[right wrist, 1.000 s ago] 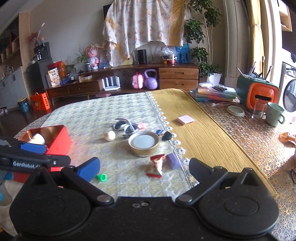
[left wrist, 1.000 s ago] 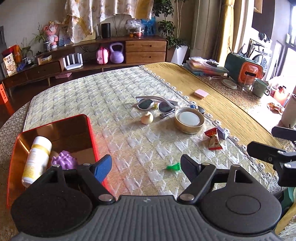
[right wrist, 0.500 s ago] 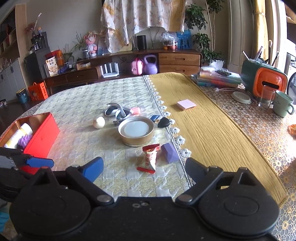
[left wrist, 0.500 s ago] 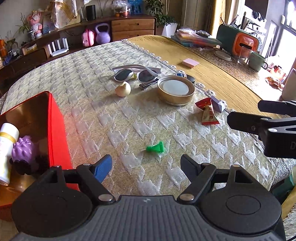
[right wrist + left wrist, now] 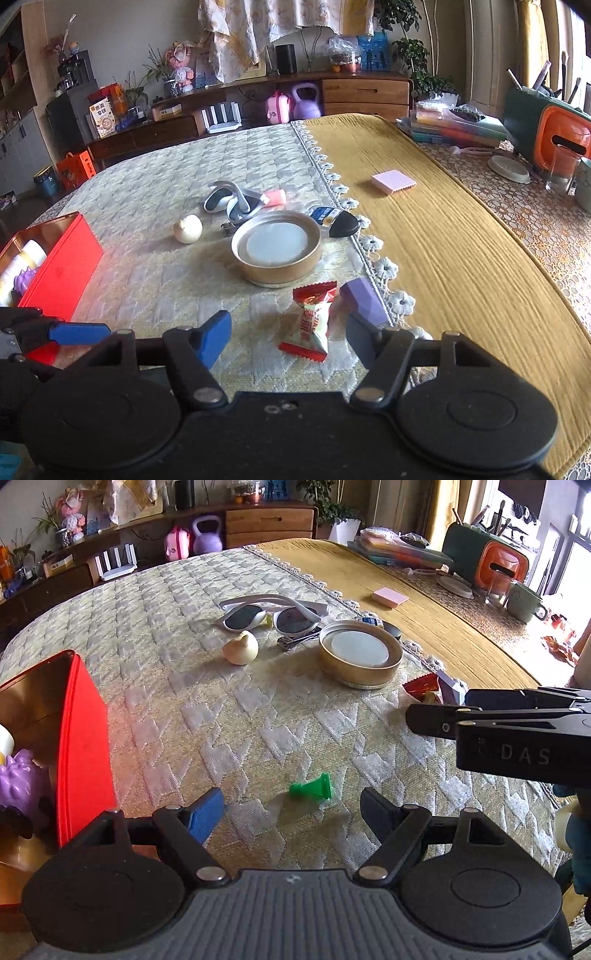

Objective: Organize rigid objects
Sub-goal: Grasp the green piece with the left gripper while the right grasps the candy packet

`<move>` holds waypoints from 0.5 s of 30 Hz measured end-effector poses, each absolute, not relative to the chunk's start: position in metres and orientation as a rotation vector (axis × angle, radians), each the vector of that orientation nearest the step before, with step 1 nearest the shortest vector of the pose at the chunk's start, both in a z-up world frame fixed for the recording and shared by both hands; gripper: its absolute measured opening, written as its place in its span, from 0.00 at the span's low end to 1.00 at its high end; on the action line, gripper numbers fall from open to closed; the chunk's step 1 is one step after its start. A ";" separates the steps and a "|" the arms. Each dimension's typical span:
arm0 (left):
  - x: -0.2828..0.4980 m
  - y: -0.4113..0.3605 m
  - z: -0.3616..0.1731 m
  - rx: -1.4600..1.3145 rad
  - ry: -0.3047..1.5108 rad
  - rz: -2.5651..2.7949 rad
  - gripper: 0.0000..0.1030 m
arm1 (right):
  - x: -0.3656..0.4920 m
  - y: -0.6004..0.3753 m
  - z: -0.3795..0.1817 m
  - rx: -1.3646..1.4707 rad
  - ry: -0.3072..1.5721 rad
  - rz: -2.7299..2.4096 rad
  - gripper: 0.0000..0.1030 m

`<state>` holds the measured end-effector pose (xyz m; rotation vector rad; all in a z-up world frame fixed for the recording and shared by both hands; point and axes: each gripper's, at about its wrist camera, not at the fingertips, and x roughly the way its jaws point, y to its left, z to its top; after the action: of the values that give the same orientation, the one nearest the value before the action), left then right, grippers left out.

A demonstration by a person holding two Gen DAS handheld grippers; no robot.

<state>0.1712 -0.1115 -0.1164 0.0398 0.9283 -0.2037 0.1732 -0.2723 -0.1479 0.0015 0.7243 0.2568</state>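
A small green pawn-shaped piece [image 5: 311, 786] lies on its side on the quilted cloth, just ahead of my left gripper [image 5: 291, 808], which is open and holds nothing. My right gripper [image 5: 288, 332] hangs low over a red-and-white candy packet [image 5: 310, 321]. The packet lies between its closing jaws, and the pads do not touch it. A purple block [image 5: 364, 301] sits by the right fingertip. The red tin box [image 5: 85, 738] at the left holds a white bottle [image 5: 22, 258] and a purple spiky toy [image 5: 20, 779].
A round gold tin [image 5: 360, 655], white sunglasses [image 5: 273, 614], a cream garlic-shaped object [image 5: 241, 650] and a nail clipper [image 5: 295, 640] lie further out. A pink notepad [image 5: 393, 181] rests on the yellow runner. Books, a mug and an orange-green holder stand far right.
Both grippers have come forward and lower toward the table. The right jaws have narrowed, and the candy packet now lies between them. The green piece is nearer the left fingers.
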 end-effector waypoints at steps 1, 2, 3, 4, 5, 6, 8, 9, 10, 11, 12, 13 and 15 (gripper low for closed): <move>0.172 -0.111 -0.116 0.033 0.929 -0.203 0.78 | 0.175 -0.272 -0.149 0.001 0.726 0.257 0.61; 0.173 -0.111 -0.116 0.028 0.931 -0.202 0.78 | 0.176 -0.272 -0.150 0.001 0.727 0.256 0.59; 0.173 -0.111 -0.115 0.021 0.931 -0.200 0.78 | 0.177 -0.272 -0.151 0.002 0.728 0.257 0.58; 0.174 -0.111 -0.115 0.013 0.931 -0.200 0.77 | 0.179 -0.271 -0.152 0.003 0.730 0.258 0.56; 0.174 -0.111 -0.115 0.011 0.929 -0.197 0.72 | 0.180 -0.271 -0.153 0.003 0.733 0.257 0.54; 0.174 -0.111 -0.114 0.013 0.927 -0.195 0.65 | 0.181 -0.271 -0.154 0.003 0.735 0.255 0.53; 0.175 -0.112 -0.113 0.015 0.925 -0.195 0.58 | 0.183 -0.272 -0.156 0.008 0.740 0.257 0.46; 0.176 -0.112 -0.113 0.013 0.925 -0.195 0.55 | 0.183 -0.272 -0.157 0.008 0.741 0.259 0.44; 0.176 -0.112 -0.113 0.013 0.925 -0.194 0.54 | 0.184 -0.271 -0.157 0.008 0.743 0.260 0.43; 0.176 -0.112 -0.113 0.014 0.925 -0.193 0.52 | 0.185 -0.271 -0.158 0.008 0.744 0.261 0.41; 0.176 -0.113 -0.113 0.017 0.926 -0.192 0.51 | 0.185 -0.270 -0.158 0.008 0.745 0.260 0.39; 0.176 -0.114 -0.113 0.022 0.927 -0.190 0.51 | 0.185 -0.270 -0.159 0.008 0.747 0.262 0.36; 0.176 -0.116 -0.113 0.044 0.925 -0.185 0.47 | 0.186 -0.269 -0.160 0.002 0.748 0.260 0.33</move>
<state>0.1757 -0.1159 -0.1130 0.0441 0.9254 -0.1847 0.1859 -0.2689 -0.1604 0.0019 0.7479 0.2598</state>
